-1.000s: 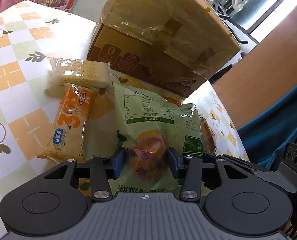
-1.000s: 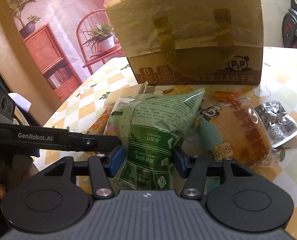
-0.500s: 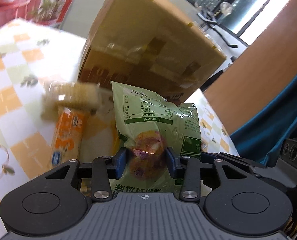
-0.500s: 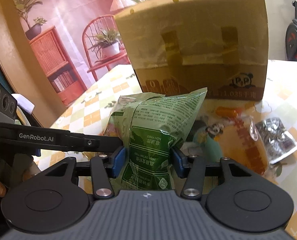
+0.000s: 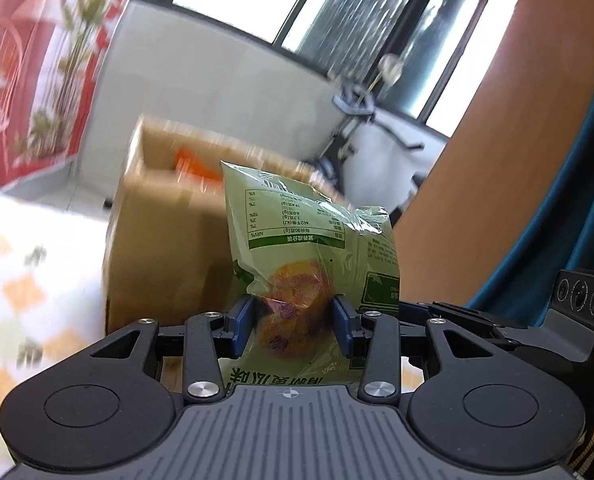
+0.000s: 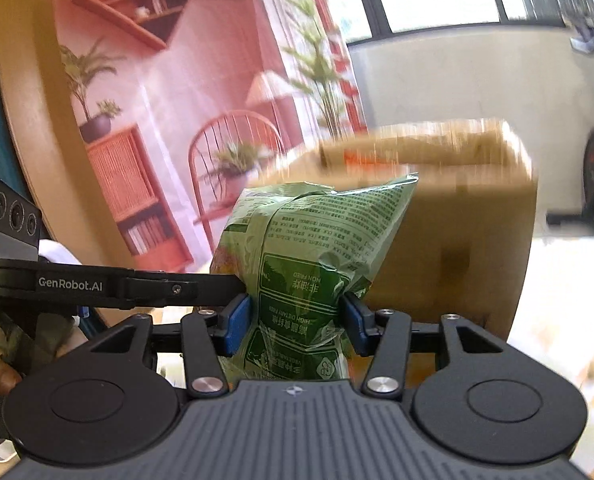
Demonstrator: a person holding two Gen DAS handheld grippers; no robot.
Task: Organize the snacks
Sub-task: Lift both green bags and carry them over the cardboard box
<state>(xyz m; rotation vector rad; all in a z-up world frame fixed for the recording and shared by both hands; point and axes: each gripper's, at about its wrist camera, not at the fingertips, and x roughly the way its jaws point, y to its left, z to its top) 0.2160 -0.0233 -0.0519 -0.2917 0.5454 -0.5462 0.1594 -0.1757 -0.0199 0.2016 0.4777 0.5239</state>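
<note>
Both grippers hold one green snack bag, lifted off the table. In the left wrist view my left gripper (image 5: 293,324) is shut on the green bag (image 5: 305,248) at its clear window with orange and purple chips. In the right wrist view my right gripper (image 6: 297,322) is shut on the same green bag (image 6: 309,248) at its other end. The brown cardboard box (image 5: 169,216) stands just behind the bag, open at the top with something orange inside; it also shows in the right wrist view (image 6: 457,220), blurred.
The checked tablecloth (image 5: 21,280) lies below at the left. The other gripper's arm (image 6: 109,286) reaches in from the left in the right wrist view. An exercise bike (image 5: 353,128) and windows stand behind the box.
Both grippers have risen with the green bag, from table level to the height of the box's top. The other snacks on the table have dropped out of view.
</note>
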